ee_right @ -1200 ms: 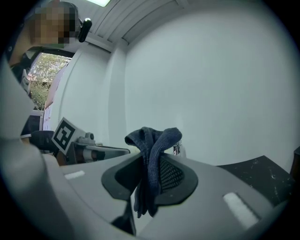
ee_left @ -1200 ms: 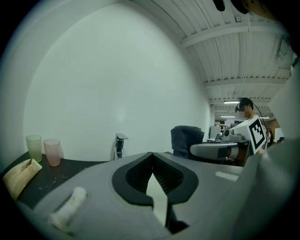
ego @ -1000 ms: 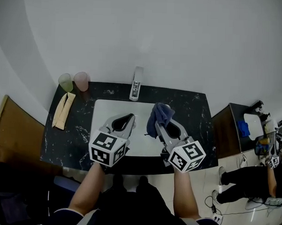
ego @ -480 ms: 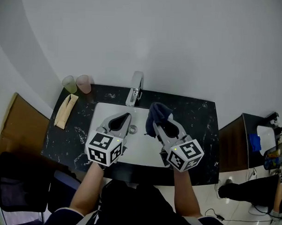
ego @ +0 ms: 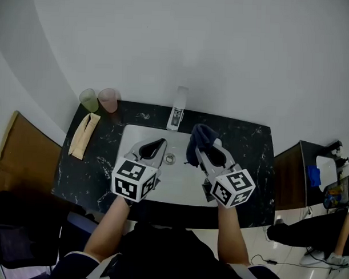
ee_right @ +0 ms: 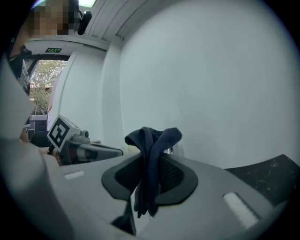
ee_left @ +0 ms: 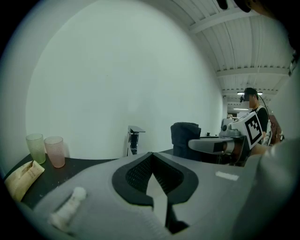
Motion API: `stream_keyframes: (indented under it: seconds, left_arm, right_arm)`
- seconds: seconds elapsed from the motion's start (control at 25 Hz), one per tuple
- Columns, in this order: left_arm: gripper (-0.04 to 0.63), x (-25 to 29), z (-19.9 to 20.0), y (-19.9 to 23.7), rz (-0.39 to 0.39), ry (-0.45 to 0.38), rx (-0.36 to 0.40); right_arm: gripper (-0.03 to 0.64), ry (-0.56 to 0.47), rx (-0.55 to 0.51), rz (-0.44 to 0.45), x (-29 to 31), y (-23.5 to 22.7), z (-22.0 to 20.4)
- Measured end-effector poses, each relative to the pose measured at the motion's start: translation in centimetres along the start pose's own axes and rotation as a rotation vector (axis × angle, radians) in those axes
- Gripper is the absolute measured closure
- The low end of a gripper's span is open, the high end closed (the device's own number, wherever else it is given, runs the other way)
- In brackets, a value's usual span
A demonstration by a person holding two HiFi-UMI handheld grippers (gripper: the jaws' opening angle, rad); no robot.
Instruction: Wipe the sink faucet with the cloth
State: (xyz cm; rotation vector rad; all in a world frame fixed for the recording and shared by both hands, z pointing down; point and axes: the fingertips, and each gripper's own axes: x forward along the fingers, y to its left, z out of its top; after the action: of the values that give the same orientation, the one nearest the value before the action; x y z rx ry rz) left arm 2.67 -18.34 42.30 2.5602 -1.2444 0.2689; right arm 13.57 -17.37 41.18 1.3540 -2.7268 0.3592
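left gripper hangs over the left half of the sink, jaws shut tight w/ nothing between them; in the left gripper view its tips meet in a closed line.

right gripper is over the sink's right side. its jaws are partway apart & clamped on a dark blue cloth. in the right gripper view the cloth is bunched up: its top sticks out above the jaw tips & a tail hangs down between the jaws.

faucet stands at the back edge of the sink, about mid-width, against the white wall. the cloth is near it, a bit to its right & toward the person, w/ a gap between them. left gripper view shows that gap too: faucet at left, cloth at right.

drain shows between the two grippers.

black marbled counter runs round the sink. at its back left corner a green cup & a pink cup stand side by side. a tan folded rag lies just in front of them.
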Motion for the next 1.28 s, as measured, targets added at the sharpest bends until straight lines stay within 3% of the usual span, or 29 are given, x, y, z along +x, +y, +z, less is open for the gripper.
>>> stream_keyframes:
  seconds: [0.24,0.44,0.6,0.8,0.88,1.28]
  left_arm:
    - [0.594,1.2,-0.7,1.3,-0.042,0.006,0.005]
    - [0.594,2.3,-1.8,2.9,-0.041,0.025,-0.010]
    - [0.515,3.8,-2.1,3.5,-0.070,0.044,0.050]
    - [0.500,5.6,-2.3,3.8,-0.089,0.081,0.114]
    - [0.502,6.1,-2.4,3.8,-0.101,0.083,0.121]
    - [0.505,7.0,-2.1,3.5,-0.148,0.060,0.091]
  right_arm:
    - [0.537,0.015,-0.085,-0.038,2.2,0.4,1.2]
    - [0.537,0.144,-0.354,-0.012,5.9,1.8,0.6]
    - [0.537,0.247,-0.539,0.050,8.7,3.5,-0.3]
    - [0.540,0.402,-0.883,0.069,10.4,3.2,-1.9]
    - [0.541,0.430,-0.911,0.086,10.9,2.9,-2.2]
    - [0.543,0.441,-0.811,0.059,12.1,-0.9,-1.8]
